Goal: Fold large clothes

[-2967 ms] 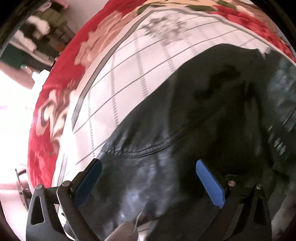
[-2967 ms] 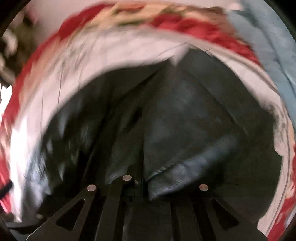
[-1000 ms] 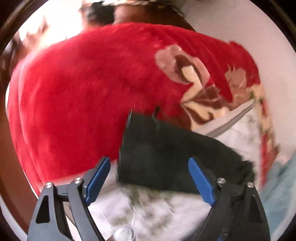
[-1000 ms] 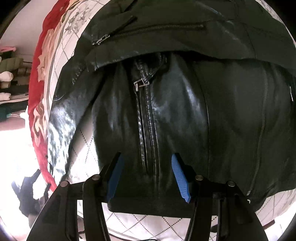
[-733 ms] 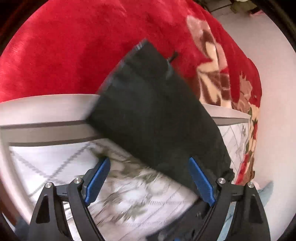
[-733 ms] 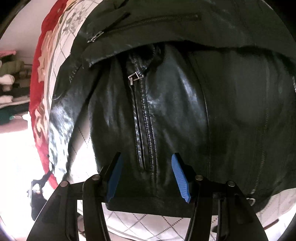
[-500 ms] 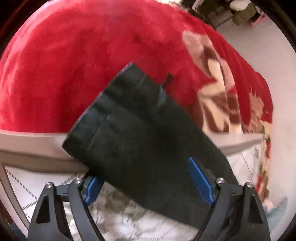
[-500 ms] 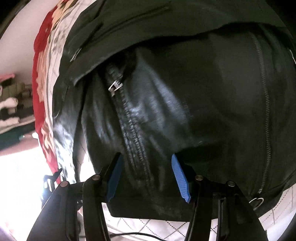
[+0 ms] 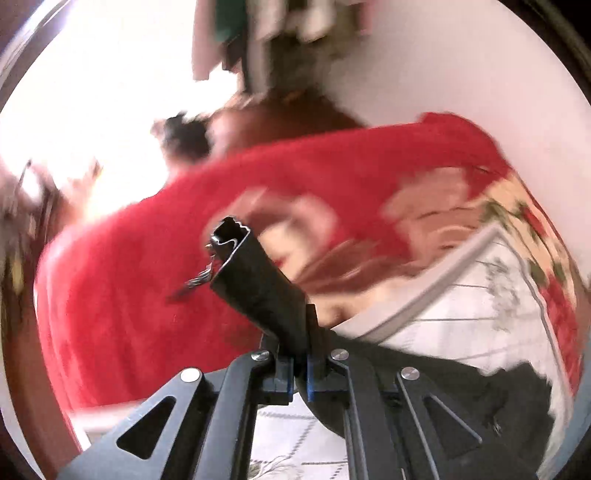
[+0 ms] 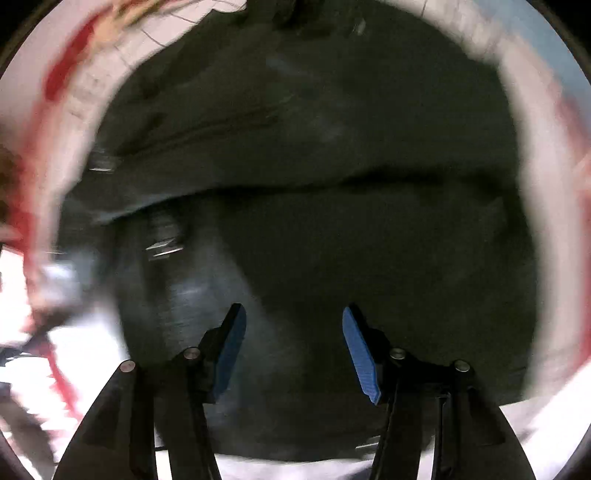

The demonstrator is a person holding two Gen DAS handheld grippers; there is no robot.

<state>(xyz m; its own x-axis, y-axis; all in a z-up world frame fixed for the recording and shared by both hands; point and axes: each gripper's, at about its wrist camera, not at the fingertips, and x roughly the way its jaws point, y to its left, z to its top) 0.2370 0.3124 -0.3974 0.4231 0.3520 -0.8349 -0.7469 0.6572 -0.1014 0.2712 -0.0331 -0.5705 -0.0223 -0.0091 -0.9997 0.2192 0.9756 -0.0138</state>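
A black leather jacket [image 10: 314, 184] lies spread on a white checked sheet [image 10: 99, 74] and fills the blurred right wrist view. My right gripper [image 10: 293, 343] is open just above the jacket's body, its blue pads [image 10: 360, 354] apart and empty. In the left wrist view my left gripper [image 9: 300, 376] is shut on the jacket's sleeve [image 9: 258, 280]. The sleeve's cuff end sticks up past the fingers, lifted off the bed. More of the jacket [image 9: 517, 398] lies at the lower right.
A red floral blanket [image 9: 147, 295] covers the bed under the white checked sheet [image 9: 480, 314]. Past the bed's edge are a bright window area, a dark wooden piece [image 9: 288, 122] and hanging clothes [image 9: 266, 22]. A pale blue cloth [image 10: 546, 40] lies at the far right.
My left gripper has closed on the sleeve and lifted its cuff end. My right gripper has stayed open and moved fast over the jacket, blurring its view.
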